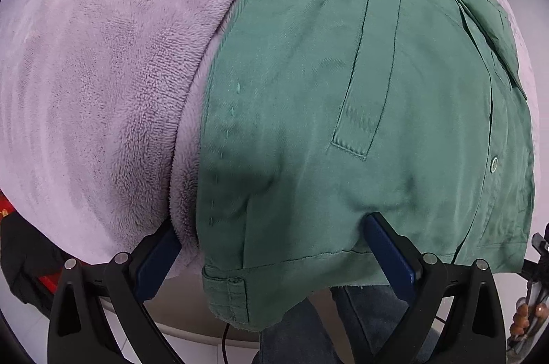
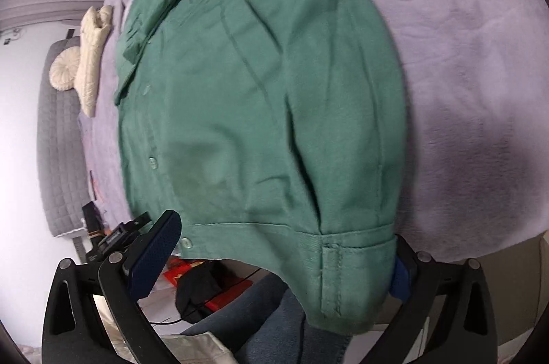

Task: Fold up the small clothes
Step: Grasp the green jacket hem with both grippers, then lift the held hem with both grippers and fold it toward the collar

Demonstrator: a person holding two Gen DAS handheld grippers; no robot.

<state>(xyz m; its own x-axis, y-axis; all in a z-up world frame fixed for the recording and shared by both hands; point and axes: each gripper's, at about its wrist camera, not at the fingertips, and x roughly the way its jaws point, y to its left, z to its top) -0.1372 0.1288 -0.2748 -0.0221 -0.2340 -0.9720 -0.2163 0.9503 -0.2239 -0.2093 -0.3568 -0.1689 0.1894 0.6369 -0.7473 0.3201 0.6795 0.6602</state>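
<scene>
A green button-up shirt (image 1: 360,96) lies spread on a lilac fleece blanket (image 1: 103,72), its hem hanging over the near edge. My left gripper (image 1: 271,261) is open, its fingers (image 1: 387,247) either side of the hem's left corner. The right finger presses against the cloth. In the right wrist view the same shirt (image 2: 260,96) fills the middle. My right gripper (image 2: 284,264) is open around the hem's right corner, with the right finger (image 2: 401,274) mostly hidden behind the cuff-like hem band.
Cream knitted clothes (image 2: 92,55) lie at the blanket's far left. A grey quilted cushion (image 2: 58,158) stands beyond. Jeans-clad legs (image 2: 260,323) are below the edge. Black and red items (image 2: 206,292) lie on the floor.
</scene>
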